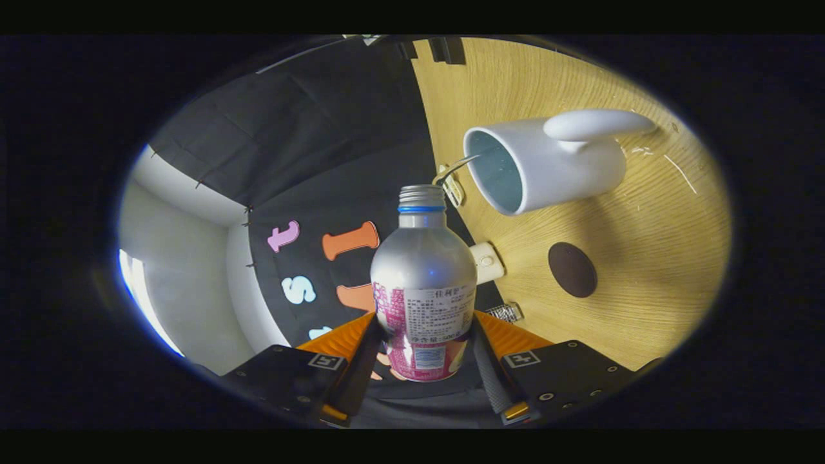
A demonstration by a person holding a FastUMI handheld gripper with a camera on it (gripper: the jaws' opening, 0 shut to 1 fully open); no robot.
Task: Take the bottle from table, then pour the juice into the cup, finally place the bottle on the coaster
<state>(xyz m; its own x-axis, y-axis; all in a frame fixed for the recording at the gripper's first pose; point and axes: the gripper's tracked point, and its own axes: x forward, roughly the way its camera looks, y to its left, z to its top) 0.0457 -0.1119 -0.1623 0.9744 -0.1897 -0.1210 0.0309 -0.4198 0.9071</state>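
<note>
Bottle (423, 283): silver, uncapped, with a label low on its body; held between the 2 fingers, its mouth pointing at the cup's rim.
Gripper (423, 335): both fingers press the bottle's lower sides.
Cup (548, 171): white mug, opening facing the bottle, on the wooden table (644, 245).
Coaster (572, 269): dark round disc on the table, near the cup, bare.

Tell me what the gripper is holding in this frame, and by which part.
The gripper is shut on the aluminium juice bottle, both fingers pressing its labelled lower body, neck pointing ahead.
</note>
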